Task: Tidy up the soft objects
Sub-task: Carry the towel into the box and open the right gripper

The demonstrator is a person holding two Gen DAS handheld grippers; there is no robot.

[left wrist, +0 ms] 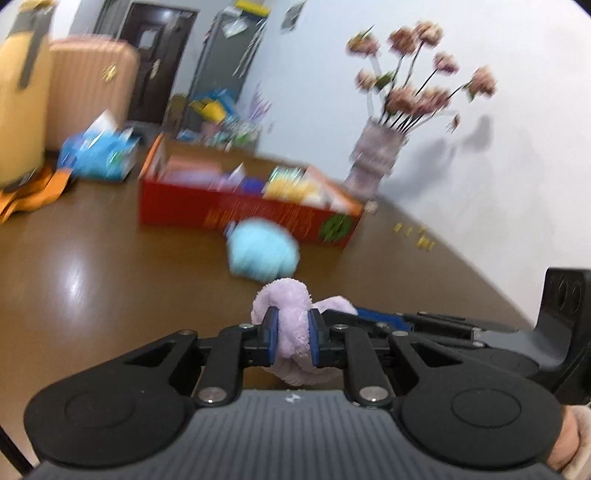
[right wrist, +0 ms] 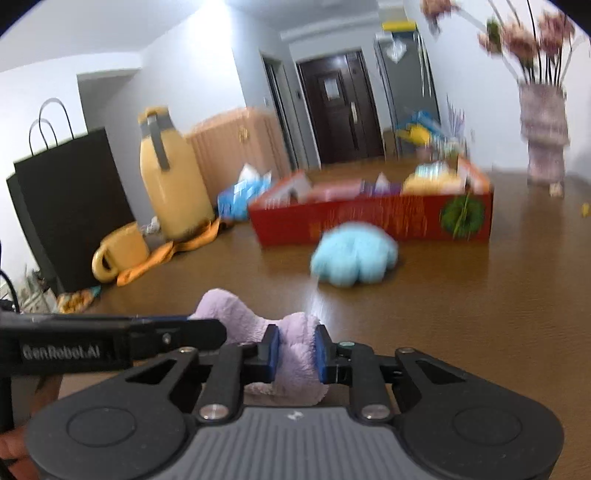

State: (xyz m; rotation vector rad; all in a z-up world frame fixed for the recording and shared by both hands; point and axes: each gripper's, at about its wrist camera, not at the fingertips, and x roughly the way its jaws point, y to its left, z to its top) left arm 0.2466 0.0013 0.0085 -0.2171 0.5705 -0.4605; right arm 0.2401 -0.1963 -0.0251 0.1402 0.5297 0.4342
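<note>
Ahead of you a blue plush [left wrist: 263, 248] lies before the red box [left wrist: 247, 214]; your left tool [left wrist: 291, 334] and right tool [right wrist: 295, 350] each pinch the lilac fleece cloth [left wrist: 291, 317].

Red box [left wrist: 251, 212] contents blurred; flowers [right wrist: 524, 33] cut off.

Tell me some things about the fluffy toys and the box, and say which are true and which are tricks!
1. Both grippers pinch the purple fluffy cloth. True: left gripper, right gripper.
2. The blue fluffy toy is inside the red box. False: it lies on the table, in front of the box.
3. The red box is empty. False: it holds things.
4. A vase of flowers stands by the wall. True.
</note>
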